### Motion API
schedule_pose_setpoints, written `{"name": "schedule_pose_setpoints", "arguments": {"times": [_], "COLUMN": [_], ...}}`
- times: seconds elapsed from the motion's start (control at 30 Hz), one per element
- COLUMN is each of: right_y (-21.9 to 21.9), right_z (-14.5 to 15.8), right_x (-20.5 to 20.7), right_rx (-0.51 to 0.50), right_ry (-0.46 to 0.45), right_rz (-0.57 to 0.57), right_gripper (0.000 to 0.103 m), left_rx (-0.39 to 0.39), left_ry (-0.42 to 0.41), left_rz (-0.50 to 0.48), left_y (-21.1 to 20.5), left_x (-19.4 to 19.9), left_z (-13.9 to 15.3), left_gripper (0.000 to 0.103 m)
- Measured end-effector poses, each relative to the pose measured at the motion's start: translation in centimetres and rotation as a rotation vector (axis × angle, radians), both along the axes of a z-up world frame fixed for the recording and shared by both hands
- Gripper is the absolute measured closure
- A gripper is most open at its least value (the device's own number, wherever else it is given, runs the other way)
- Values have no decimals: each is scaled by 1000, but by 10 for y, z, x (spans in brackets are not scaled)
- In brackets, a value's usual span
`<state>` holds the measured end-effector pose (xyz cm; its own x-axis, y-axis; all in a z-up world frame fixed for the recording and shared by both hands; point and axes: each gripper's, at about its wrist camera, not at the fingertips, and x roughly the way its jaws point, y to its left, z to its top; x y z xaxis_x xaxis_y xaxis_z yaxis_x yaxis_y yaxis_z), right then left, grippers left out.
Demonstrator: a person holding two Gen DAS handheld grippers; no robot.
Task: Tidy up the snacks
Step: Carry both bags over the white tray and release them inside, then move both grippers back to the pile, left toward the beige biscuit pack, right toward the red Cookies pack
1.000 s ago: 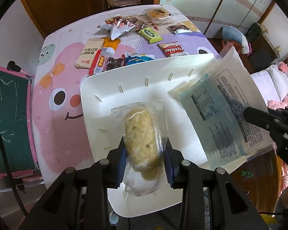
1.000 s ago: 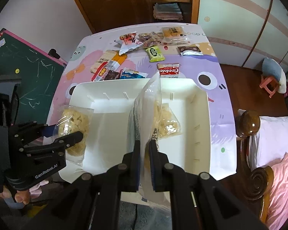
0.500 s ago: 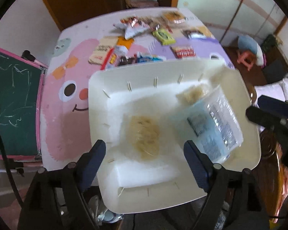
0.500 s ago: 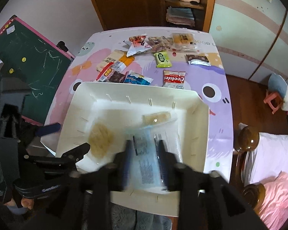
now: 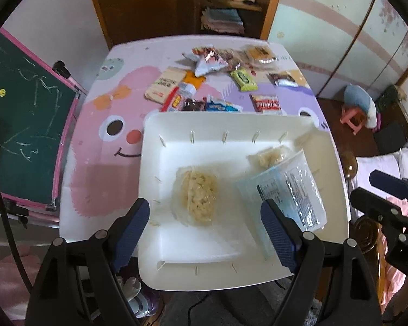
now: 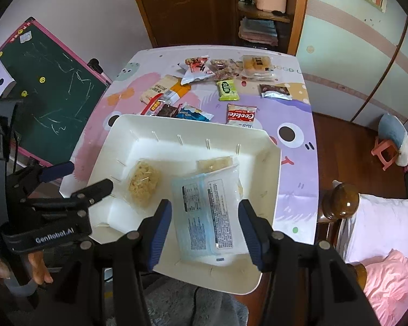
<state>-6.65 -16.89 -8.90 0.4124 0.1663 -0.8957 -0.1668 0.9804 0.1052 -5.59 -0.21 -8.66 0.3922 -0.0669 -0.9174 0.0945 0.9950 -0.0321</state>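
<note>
Two snack packets flat in white tray.

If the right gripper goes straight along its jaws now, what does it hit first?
Most likely the blue-printed snack bag lying in the white tray. The right gripper has just been opening, pads clear of the bag, pointing steeply down at it. Depth is unclear.

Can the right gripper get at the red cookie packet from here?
Probably yes. The right gripper is open and empty above the white tray, and the cookie packet lies flat on the table just past the tray's far rim, nothing on it.
</note>
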Motion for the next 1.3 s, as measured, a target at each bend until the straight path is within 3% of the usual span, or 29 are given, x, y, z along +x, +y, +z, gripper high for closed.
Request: {"name": "schedule_pose_setpoints", "arguments": {"times": [0.3,0.47,0.6,1.03,1.17,1.3], "right_y": [-7,-19,-24,-43,-41,-37], "right_z": [18,27,34,54,42,8], "right_x": [-5,4,17,116,156,202], "right_rx": [-39,32,26,36,14,18], "right_ry": [-63,-55,-67,-47,-17,55], "right_rz": [-15,-23,-41,-181,-209,-231], "right_gripper": [52,52,52,52,52,52], "left_rx": [0,-12,-17,19,48,77], "left_ry": [-117,-182,-226,-252,-231,-182], "left_rz": [11,28,52,62,45,28], "left_y": [-4,1,10,46,54,60], "left_x": [-8,-4,9,125,177,230], "left_z": [33,58,74,99,85,52], "left_gripper": [20,20,20,18,17,17]}}
